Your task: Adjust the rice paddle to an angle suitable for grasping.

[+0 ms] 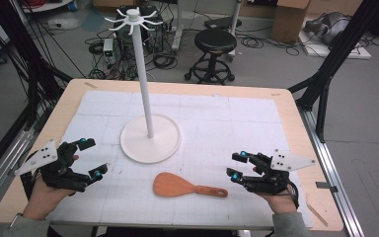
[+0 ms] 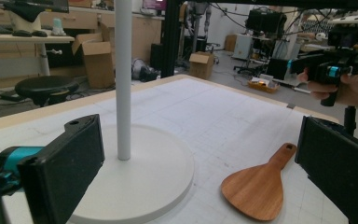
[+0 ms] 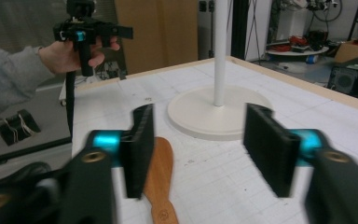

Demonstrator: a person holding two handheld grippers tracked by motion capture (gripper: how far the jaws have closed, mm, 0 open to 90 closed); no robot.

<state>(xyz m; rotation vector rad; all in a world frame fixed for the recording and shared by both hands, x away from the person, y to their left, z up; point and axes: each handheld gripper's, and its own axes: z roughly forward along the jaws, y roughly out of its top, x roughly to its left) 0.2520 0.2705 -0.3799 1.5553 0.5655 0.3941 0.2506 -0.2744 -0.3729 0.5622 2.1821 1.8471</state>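
Note:
A wooden rice paddle [image 1: 175, 185] lies flat on the white gridded mat near the table's front, its handle pointing right. Behind it stands a white hook stand [image 1: 150, 140] with a round base and a tall pole. My left gripper [image 1: 93, 158] hovers at the front left, open wide with nothing between its jaws. In the left gripper view the paddle [image 2: 258, 186] lies ahead to the right of the stand's base [image 2: 158, 163]. My right gripper [image 1: 235, 166] is open just right of the paddle's handle. In the right gripper view the paddle [image 3: 158, 163] lies partly behind one jaw.
The wooden table [image 1: 296, 118] has a bare rim around the mat. Black frame posts [image 1: 335, 54] rise at both sides. A black stool [image 1: 215, 42], cables and cardboard boxes are on the floor beyond the far edge.

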